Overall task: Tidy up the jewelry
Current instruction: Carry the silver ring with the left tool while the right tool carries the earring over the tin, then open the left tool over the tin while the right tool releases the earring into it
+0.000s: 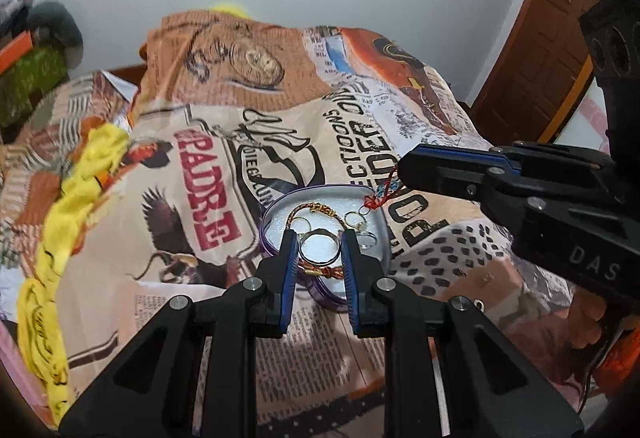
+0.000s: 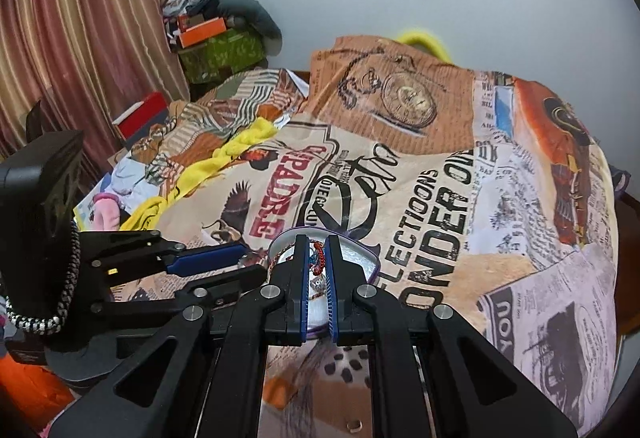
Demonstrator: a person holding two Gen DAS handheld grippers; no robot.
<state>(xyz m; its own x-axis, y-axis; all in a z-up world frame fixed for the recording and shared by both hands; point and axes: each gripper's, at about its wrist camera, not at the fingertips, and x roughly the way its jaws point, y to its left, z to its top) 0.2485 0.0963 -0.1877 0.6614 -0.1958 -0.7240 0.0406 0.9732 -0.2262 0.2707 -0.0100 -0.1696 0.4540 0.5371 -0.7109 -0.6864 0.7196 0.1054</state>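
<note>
A round purple-rimmed tin with a white lining sits on the printed bedsheet; it holds a red-gold cord bracelet, a bangle and rings. My left gripper is open, its fingers straddling the bangle at the tin's near side. My right gripper is shut on a red and blue thread bracelet and holds it above the tin. In the left wrist view the right gripper comes in from the right with the thread bracelet dangling over the tin's rim.
A yellow cloth lies on the sheet to the left. Small loose pieces lie on the sheet right of the tin. Boxes and a curtain stand at the far left, a wooden door at the right.
</note>
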